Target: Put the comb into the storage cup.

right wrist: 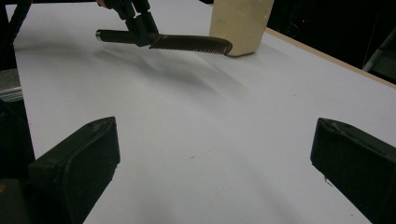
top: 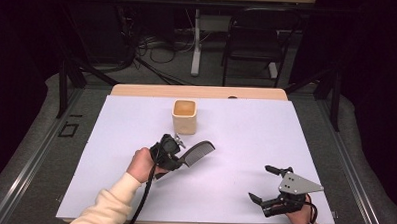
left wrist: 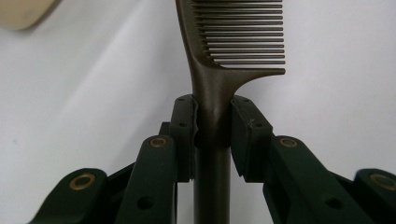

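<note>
My left gripper [top: 177, 159] is shut on the handle of a dark comb [top: 199, 152], held just above the white sheet. In the left gripper view both pads clamp the comb [left wrist: 233, 42] by its neck, teeth pointing away to the right. A cream square cup [top: 185, 116] stands upright behind the comb, toward the table's far side. My right gripper [top: 260, 183] rests low at the front right, jaws spread wide with nothing between them. The right gripper view shows the comb [right wrist: 187, 43] hovering level beside the cup [right wrist: 240, 23], with the left gripper [right wrist: 140, 25] gripping it.
A white sheet [top: 245, 143] covers most of the wooden table [top: 137, 90]. Beyond the table stand a black chair [top: 254, 41] and a white post [top: 196, 42] among cables on the floor.
</note>
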`<state>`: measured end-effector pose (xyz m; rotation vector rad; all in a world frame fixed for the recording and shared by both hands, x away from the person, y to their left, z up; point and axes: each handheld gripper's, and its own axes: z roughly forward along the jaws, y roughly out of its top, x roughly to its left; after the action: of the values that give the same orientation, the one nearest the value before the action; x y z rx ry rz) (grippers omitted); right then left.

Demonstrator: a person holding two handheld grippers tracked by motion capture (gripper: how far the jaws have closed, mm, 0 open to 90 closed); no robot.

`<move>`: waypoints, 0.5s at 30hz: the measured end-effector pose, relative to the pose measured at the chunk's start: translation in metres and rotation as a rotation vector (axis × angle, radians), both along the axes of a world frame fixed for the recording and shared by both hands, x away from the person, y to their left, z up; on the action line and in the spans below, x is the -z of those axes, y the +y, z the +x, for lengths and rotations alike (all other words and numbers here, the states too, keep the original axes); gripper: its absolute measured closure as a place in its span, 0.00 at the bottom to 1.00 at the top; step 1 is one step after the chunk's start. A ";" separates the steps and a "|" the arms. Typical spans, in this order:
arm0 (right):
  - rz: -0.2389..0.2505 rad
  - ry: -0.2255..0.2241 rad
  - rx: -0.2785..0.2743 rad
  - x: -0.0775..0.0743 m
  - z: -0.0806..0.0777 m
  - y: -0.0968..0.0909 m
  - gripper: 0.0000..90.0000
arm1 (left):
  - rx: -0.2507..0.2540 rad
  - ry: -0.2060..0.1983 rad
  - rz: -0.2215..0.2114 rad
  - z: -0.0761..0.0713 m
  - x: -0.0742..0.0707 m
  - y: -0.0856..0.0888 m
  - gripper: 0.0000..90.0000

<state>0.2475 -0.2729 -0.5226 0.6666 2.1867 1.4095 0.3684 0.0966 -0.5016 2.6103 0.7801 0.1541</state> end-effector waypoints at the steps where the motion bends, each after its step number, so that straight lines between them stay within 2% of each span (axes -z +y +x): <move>1: -0.001 0.000 -0.001 0.000 0.000 0.000 0.01 | -0.007 -0.005 -0.017 -0.001 -0.001 0.001 0.80; 5: 0.002 -0.002 -0.004 0.000 0.000 0.000 0.01 | -0.017 -0.017 -0.063 -0.002 -0.002 0.007 0.80; 15: -0.002 -0.003 0.000 0.000 0.000 0.000 0.01 | -0.034 -0.049 -0.137 -0.004 -0.005 0.017 0.81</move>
<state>0.2472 -0.2725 -0.5224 0.6633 2.1855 1.4066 0.3640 0.1139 -0.4965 2.4564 0.7898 0.1677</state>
